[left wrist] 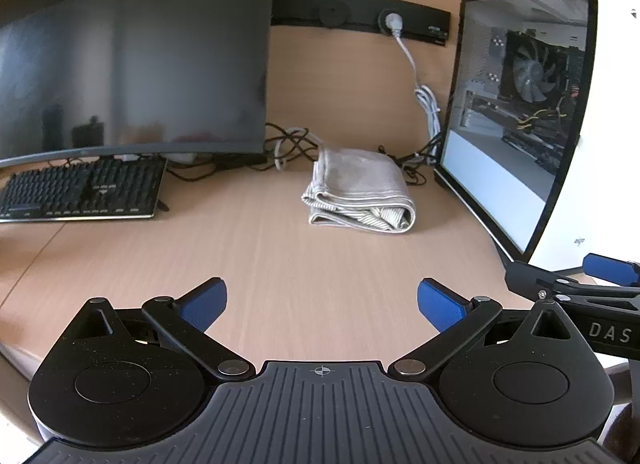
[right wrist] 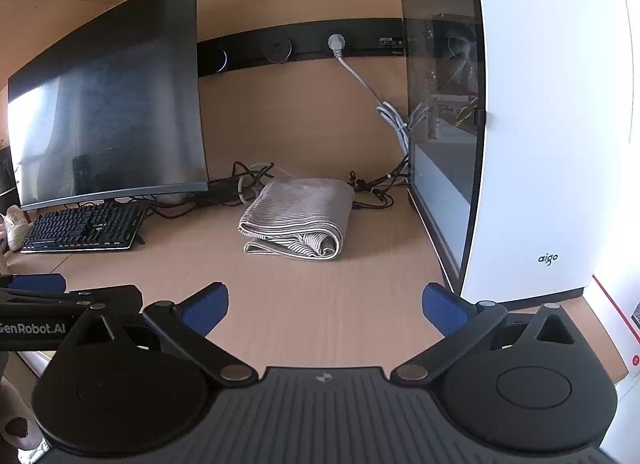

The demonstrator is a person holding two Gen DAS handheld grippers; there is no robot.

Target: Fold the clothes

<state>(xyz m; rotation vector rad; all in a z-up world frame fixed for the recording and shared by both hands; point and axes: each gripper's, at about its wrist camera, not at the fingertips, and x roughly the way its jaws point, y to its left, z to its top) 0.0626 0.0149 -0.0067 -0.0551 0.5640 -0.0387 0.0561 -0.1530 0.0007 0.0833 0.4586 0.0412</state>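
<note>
1. A grey ribbed garment [left wrist: 358,189] is seen lying folded into a compact, layered bundle on the wooden desk [left wrist: 280,264], toward the back, between the dark monitor [left wrist: 132,55] and the white computer case [left wrist: 560,123]; a tangle of cables [left wrist: 292,139] lies just behind it.

2. The garment is already in the state the task asks for, though whether it was folded here cannot be told from this moment alone. Its rounded fold is turned toward the case, and loose hemmed edges and a striped inner layer show at the front.

3. The cloth is judged to be soft, light and limp. It would sag if lifted by one point, and the layers could slide apart. The surest hold would be taken at the two front corners, or under the thick rolled fold, with all layers pinched together.

4. The left gripper [left wrist: 322,304] is held low over the desk's near edge, well short of the bundle, its blue-padded jaws spread wide with nothing between them.

5. The right gripper [right wrist: 326,306] is held alongside at the same level, its jaws likewise spread apart and empty.

6. A black keyboard [left wrist: 80,191] is set under the monitor, well left of the garment, and the case's glass panel stands close on its right.
</note>
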